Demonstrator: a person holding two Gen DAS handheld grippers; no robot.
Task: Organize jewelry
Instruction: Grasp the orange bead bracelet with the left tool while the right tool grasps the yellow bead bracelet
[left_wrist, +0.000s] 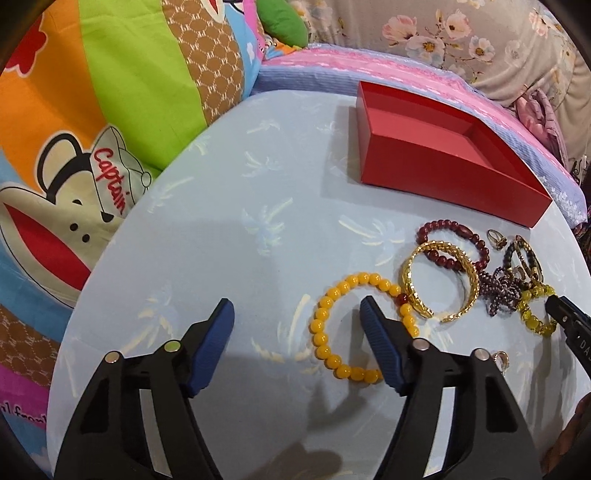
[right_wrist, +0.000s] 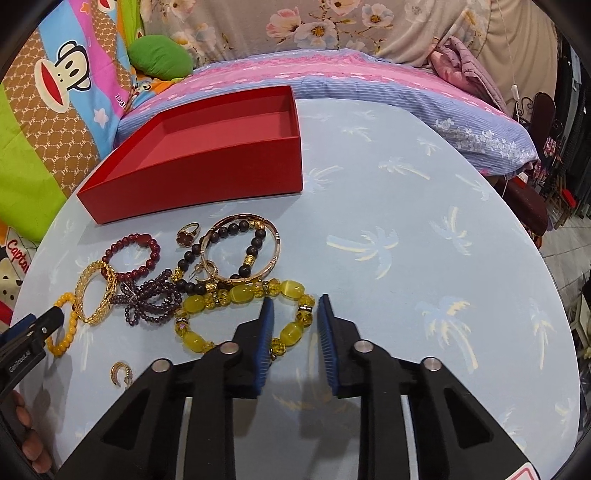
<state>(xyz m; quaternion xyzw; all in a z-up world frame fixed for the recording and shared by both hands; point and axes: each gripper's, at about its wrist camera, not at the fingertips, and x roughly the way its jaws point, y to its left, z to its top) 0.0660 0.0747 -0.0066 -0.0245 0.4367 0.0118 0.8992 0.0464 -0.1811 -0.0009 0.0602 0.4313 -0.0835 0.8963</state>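
Left hand-held gripper: our left hand-held gripper (left_wrist: 297, 312) stands well apart at the jaws, gripping nothing; its right blue pad sits over the ring of the orange bead bracelet (left_wrist: 334, 302), the left pad over bare cloth.
Right hand-held gripper: our right hand-held gripper (right_wrist: 295, 308) has narrowed around one side of the yellow stone bracelet (right_wrist: 240, 295); we cannot tell whether the pads press on the beads.
Table: round, under a pale blue palm-print cloth (right_wrist: 406, 221), it carries everything.
Jewelry heap: gold bangle (left_wrist: 436, 280) overlaps the dark red bead bracelet (left_wrist: 443, 229); a purple bead tangle (right_wrist: 147, 299), black bead bracelet (right_wrist: 236, 229) and rose-gold bangle (right_wrist: 273, 236) crowd together just beyond our right pads.
Small pieces: a ring with a red flower (right_wrist: 186, 234) near the box; a small gold hoop earring (right_wrist: 122, 373) lies alone, nearest us.
Red box (left_wrist: 443, 166): open-topped, behind the heap, long axis running across the table's far side.
Surroundings: cartoon-print pillows (left_wrist: 92, 110) at left, floral fabric behind.
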